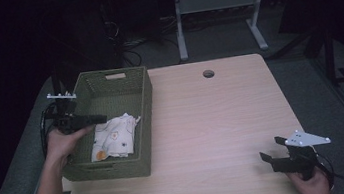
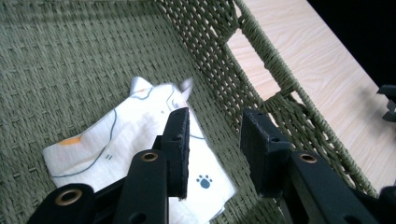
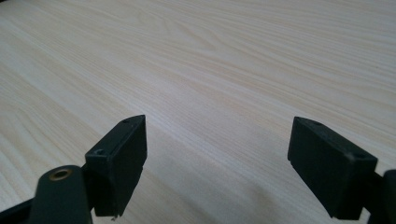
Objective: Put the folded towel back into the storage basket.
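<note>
Right gripper [image 1: 271, 150] fingers wide apart over table [image 1: 213, 121]; left gripper [image 1: 98, 119] parted above cloth [image 1: 113, 137].

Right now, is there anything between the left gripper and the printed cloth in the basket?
Nothing visible. The left gripper hangs open above the cloth, which lies on the floor of the green basket. The basket wall stands beside the jaws, not between.

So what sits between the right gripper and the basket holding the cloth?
Nothing: in the high view, bare wooden table runs from the right gripper to the green woven basket, where the cloth lies.
</note>
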A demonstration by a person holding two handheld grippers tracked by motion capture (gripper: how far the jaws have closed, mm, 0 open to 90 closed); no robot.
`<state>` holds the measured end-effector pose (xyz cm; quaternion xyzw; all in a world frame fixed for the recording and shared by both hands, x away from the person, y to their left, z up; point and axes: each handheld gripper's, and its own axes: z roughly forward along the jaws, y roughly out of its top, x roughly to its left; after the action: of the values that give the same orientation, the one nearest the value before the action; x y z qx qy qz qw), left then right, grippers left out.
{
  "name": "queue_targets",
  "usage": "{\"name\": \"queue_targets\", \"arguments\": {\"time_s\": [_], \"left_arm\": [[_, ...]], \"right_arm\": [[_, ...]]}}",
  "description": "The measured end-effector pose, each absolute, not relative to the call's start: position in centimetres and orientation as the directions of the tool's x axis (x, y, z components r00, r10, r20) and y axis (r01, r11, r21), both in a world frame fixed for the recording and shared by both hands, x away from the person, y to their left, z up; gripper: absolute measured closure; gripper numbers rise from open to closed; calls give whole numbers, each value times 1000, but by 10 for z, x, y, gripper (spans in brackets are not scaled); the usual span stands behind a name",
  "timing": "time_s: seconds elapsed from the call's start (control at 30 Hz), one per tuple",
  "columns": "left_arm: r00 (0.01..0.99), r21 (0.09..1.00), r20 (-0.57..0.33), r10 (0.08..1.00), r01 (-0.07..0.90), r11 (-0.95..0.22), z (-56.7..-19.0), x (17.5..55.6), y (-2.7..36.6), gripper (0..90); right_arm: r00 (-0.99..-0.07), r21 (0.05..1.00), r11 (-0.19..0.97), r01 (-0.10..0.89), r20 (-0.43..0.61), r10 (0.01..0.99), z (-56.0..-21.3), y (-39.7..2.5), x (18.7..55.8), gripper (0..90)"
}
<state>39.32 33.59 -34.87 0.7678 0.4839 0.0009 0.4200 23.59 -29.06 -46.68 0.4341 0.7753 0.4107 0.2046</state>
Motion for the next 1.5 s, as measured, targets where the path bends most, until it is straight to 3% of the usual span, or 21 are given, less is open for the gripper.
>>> {"name": "queue_targets", "arguments": {"time_s": [0.57, 1.5], "left_arm": [[524, 661, -437, 731, 738, -134, -343, 379, 337, 585], [637, 702, -425, 643, 681, -211, -327, 365, 279, 518]], "right_arm": [[-545, 809, 299, 506, 31, 838, -468, -288, 238, 192], [-541, 817, 294, 497, 27, 840, -465, -288, 236, 185]]}}
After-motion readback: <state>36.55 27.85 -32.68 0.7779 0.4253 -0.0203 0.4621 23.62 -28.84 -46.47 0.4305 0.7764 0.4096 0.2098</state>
